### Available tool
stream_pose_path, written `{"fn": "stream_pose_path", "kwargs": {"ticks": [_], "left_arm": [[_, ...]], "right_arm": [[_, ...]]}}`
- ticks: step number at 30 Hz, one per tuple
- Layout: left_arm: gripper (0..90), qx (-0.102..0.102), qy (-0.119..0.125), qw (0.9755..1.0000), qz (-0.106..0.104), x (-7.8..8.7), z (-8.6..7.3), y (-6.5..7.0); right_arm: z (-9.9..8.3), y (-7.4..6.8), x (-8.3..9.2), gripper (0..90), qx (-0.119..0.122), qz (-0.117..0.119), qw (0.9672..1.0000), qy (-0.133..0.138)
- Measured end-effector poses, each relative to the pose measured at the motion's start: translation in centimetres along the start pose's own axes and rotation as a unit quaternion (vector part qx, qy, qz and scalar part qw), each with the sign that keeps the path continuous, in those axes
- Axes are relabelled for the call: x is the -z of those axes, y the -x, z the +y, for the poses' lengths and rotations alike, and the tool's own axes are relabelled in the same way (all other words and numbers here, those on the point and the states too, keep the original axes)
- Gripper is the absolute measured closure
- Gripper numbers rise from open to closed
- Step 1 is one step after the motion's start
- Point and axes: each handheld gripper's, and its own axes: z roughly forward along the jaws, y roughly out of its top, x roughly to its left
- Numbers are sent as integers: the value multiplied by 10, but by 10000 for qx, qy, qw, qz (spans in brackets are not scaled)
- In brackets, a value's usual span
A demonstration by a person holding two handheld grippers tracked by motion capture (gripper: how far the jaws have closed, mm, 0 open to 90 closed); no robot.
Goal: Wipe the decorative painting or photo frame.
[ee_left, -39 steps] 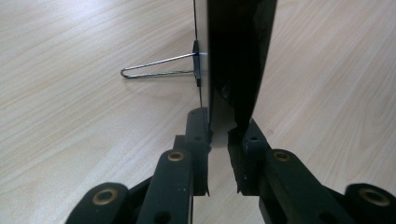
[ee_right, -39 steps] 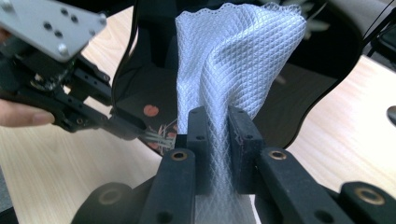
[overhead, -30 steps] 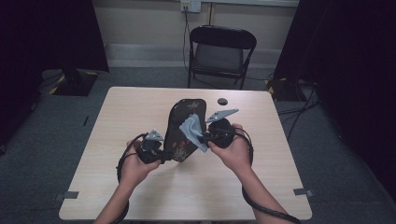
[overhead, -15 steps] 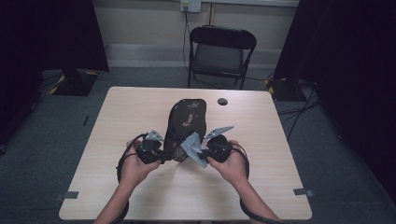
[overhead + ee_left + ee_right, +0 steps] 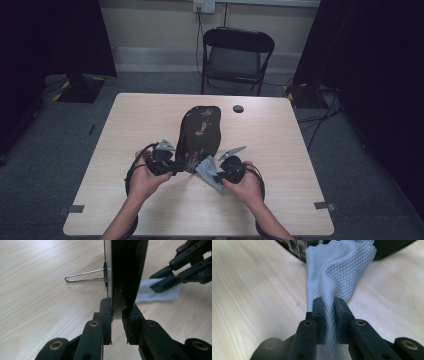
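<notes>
A dark oval panel (image 5: pixel 200 132) with a floral pattern lies tilted on the table, its near end raised. My left gripper (image 5: pixel 177 167) is shut on that near edge. In the left gripper view the panel (image 5: pixel 127 272) stands edge-on between my jaws (image 5: pixel 117 312), and a wire stand (image 5: pixel 85 276) sticks out of its left side. My right gripper (image 5: pixel 216 176) is shut on a pale grey-blue cloth (image 5: pixel 207 172) beside the panel's near right edge. The cloth (image 5: pixel 337 270) fans out beyond the right gripper (image 5: pixel 328 302) and touches the dark panel (image 5: pixel 392 247).
The wooden table (image 5: pixel 125 130) has a small black round object (image 5: pixel 238 108) near its far edge. A black folding chair (image 5: pixel 237 57) stands behind the table. Cables lie on the carpet at the right.
My right gripper has carried the cloth down from the panel's upper right face to its near edge, close to the table. The left gripper and the panel have stayed put.
</notes>
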Motion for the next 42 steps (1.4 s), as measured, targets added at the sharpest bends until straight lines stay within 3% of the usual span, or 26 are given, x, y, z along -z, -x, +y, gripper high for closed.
{"fn": "stream_pose_path", "kwargs": {"ticks": [6, 9, 13, 14, 15, 16, 18, 24, 26, 27, 28, 33, 42], "left_arm": [[786, 6, 1, 10000, 2, 0, 0, 0], [786, 10, 2, 10000, 4, 0, 0, 0], [786, 30, -1, 10000, 14, 0, 0, 1], [786, 40, -10, 10000, 1, 0, 0, 0], [786, 40, -10, 10000, 1, 0, 0, 0], [786, 39, -16, 10000, 2, 0, 0, 1], [786, 9, -28, 10000, -11, 0, 0, 0], [786, 14, -8, 10000, 19, -1, 0, 1], [786, 28, -15, 10000, 12, -1, 0, 1], [786, 8, -10, 10000, 14, -1, 1, 1], [786, 10, -20, 10000, 9, -1, 0, 1], [786, 11, -46, 10000, -20, 0, 0, 0], [786, 14, -18, 10000, 11, -1, 0, 1]], "right_arm": [[-6, 2, 1, 809, -52, 24, 10000, -32], [-2, 2, 11, 809, -29, -17, 10000, 73], [13, 1, 35, 809, 98, -127, 9994, 292], [24, 0, 51, 809, 155, -205, 9987, 446], [24, 0, 51, 809, 155, -205, 9987, 446], [34, 0, 66, 810, 203, -272, 9976, 608], [38, 0, 71, 809, 221, -290, 9971, 671], [73, -7, 115, 810, 375, -426, 9909, 1222], [86, -12, 130, 810, 460, -459, 9862, 1521], [86, -12, 130, 810, 460, -459, 9862, 1521], [91, -16, 135, 810, 451, -362, 9834, 1722], [94, -22, 127, 810, 521, -296, 9833, 1720], [75, -19, 93, 809, 480, -246, 9909, 1235]]}}
